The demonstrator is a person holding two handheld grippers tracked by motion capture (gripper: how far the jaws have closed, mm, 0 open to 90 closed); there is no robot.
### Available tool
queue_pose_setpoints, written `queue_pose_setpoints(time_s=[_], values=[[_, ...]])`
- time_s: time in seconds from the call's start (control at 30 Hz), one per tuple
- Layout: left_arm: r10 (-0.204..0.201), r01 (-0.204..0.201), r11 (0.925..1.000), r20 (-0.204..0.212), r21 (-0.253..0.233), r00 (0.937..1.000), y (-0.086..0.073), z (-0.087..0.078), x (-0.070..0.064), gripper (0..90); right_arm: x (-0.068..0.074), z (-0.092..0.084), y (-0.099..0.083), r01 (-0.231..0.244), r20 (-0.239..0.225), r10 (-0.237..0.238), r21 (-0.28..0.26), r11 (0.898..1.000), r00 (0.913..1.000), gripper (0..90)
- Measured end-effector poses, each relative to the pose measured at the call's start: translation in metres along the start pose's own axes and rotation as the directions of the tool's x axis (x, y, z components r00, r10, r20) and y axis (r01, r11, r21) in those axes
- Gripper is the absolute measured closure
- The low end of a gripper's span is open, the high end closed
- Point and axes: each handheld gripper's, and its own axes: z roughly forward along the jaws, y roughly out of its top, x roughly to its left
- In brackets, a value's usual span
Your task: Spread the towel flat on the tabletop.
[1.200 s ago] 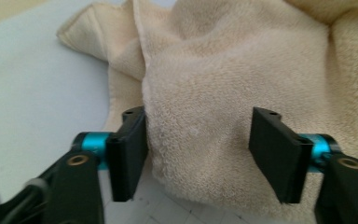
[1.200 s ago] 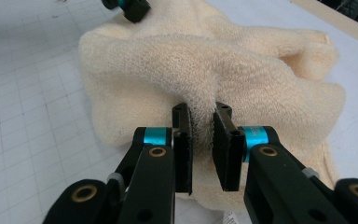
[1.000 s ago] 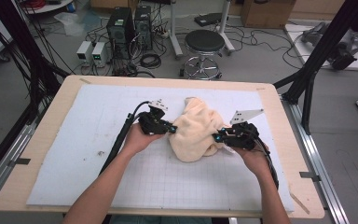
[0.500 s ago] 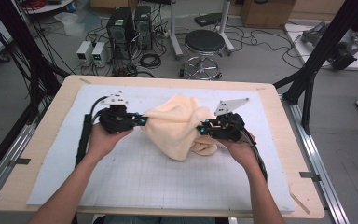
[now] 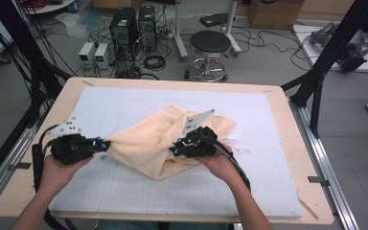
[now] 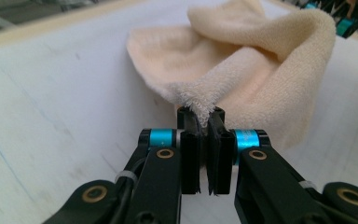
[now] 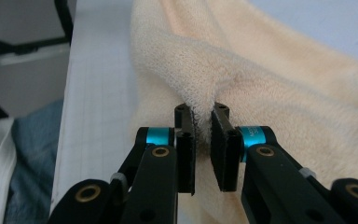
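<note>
**A:** So what are the jaws doing? The left gripper [image 6: 204, 122] looks clamped tight on a corner of the cream towel [image 6: 256, 70]. The pads are nearly together, with a fuzzy tuft of terry poking up between them.

**B:** Yep, and same deal on the other side. The right gripper [image 7: 201, 122] pinches a fold of the towel [image 7: 279, 88], with a bit more cloth bunched in the gap, so its pads sit slightly wider apart.

**A:** And the hands?

**B:** In the high view the left gripper [image 5: 104, 145] sits at about 9 o'clock from the towel [image 5: 146, 143], with the left hand [image 5: 57, 170] wrapped around its body and the forearm coming in from 7 o'clock. The right gripper [image 5: 175, 149] points toward 9 o'clock into the middle of the cloth. The right hand [image 5: 218, 165] is behind it, at 4 o'clock.

**A:** Where's the towel?

**B:** Mid-mat on the white gridded mat [image 5: 268, 191], stretched between both grippers, with its far part bunched up toward 1 o'clock.
</note>
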Motion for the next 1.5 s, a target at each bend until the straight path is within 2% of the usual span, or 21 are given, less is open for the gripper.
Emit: queue_pose_setpoints(time_s=[0.07,0.17,0.27,0.3,0.33,0.4,0.5,0.57,0.67,0.7,0.73,0.77,0.83,0.9,0.97,1.03,1.13,1.23,1.3,1.37,1.5], values=[[-0.008,0.008,0.9999,0.017,0.015,0.9998,-0.012,0.004,0.002,77.8,0.004,0.006,-0.008,-0.001,-0.012,0.001,0.034,0.999,0.9999,76.3],[-0.016,0.016,0.9997,0.027,0.016,0.9995,-0.016,0.007,0.005,67.9,0.007,-0.001,-0.015,-0.006,-0.002,0.006,0.017,1.0,1.0,67.7],[0.0,0.0,1.0,0.03,-0.001,0.9996,-0.006,0.009,0.007,58.7,0.005,-0.023,-0.018,-0.011,0.048,0.012,-0.028,1.0,0.9988,63.9],[0.012,-0.011,0.9999,0.032,-0.009,0.9994,-0.001,0.01,0.008,57.8,-0.002,-0.035,-0.022,-0.009,0.117,0.012,-0.027,1.0,0.993,61.6],[0.016,-0.015,0.9998,0.04,-0.012,0.9991,0.003,0.012,0.008,57.8,-0.002,-0.035,-0.022,-0.009,0.117,0.012,-0.027,1.0,0.993,61.6],[0.027,-0.026,0.9995,0.045,-0.017,0.9986,0.01,0.023,0.01,57.7,-0.011,-0.041,-0.027,-0.029,0.146,0.034,-0.042,0.999,0.9886,55.4],[0.047,-0.049,0.9985,0.062,0.025,0.997,0.014,0.048,0.014,56.3,-0.024,-0.035,-0.034,-0.052,0.16,0.058,-0.04,0.998,0.9853,49.3],[0.058,-0.062,0.9963,0.071,0.059,0.9957,0.014,0.067,0.016,55.3,-0.028,-0.025,-0.035,-0.047,0.167,0.049,-0.019,0.999,0.9847,45.1],[0.042,-0.05,0.9942,0.091,0.095,0.995,0.012,0.092,0.023,55.7,-0.035,-0.01,-0.035,-0.001,0.197,-0.002,0.015,1.0,0.9804,45.9],[0.032,-0.043,0.9924,0.091,0.116,0.9953,0.01,0.099,0.027,56.6,-0.043,0.001,-0.038,-0.021,0.194,0.011,0.049,0.999,0.9809,47.7],[0.023,-0.035,0.9891,0.09,0.143,0.9957,0.007,0.106,0.029,56.6,-0.043,0.001,-0.038,-0.021,0.194,0.011,0.049,0.999,0.9809,47.7],[0.014,-0.03,0.9831,0.086,0.181,0.9962,0.004,0.112,0.032,56.6,-0.049,0.01,-0.043,-0.045,0.177,0.029,0.084,0.995,0.9838,50.8],[-0.006,-0.015,0.9698,0.085,0.243,0.9963,-0.002,0.122,0.035,56.6,-0.052,0.014,-0.045,-0.059,0.164,0.043,0.093,0.994,0.9856,53.9],[0.006,-0.023,0.9722,0.075,0.233,0.9972,-0.003,0.123,0.035,59.9,-0.055,0.021,-0.048,-0.066,0.136,0.051,0.11,0.992,0.9893,61.6],[0.032,-0.046,0.9697,0.06,0.24,0.9977,-0.003,0.124,0.033,68.1,-0.056,0.026,-0.049,-0.074,0.111,0.06,0.128,0.989,0.992,73.8],[0.034,-0.047,0.9692,0.058,0.242,0.9977,-0.002,0.124,0.03,77.5,-0.055,0.028,-0.049,-0.064,0.111,0.048,0.143,0.988,0.9927,80.0],[0.025,-0.032,0.9691,0.031,0.244,0.9992,-0.001,0.12,0.029,83.2,-0.053,0.024,-0.046,-0.064,0.117,0.049,0.13,0.989,0.9919,82.9],[0.038,-0.037,0.9742,0.0,0.223,0.9993,-0.001,0.108,0.025,84.0,-0.049,0.014,-0.043,-0.06,0.128,0.046,0.101,0.993,0.9907,83.7],[0.041,-0.037,0.9796,-0.017,0.198,0.999,-0.003,0.095,0.019,84.1,-0.044,0.005,-0.041,-0.045,0.133,0.033,0.088,0.995,0.9906,83.8],[0.037,-0.032,0.9888,-0.03,0.146,0.9989,-0.006,0.081,0.011,84.2,-0.038,-0.006,-0.041,-0.038,0.134,0.028,0.078,0.996,0.9906,83.8],[0.032,-0.027,0.9954,-0.049,0.092,0.9983,-0.019,0.051,-0.005,84.2,-0.013,-0.031,-0.043,-0.005,0.144,-0.001,0.041,0.999,0.9896,83.9]])
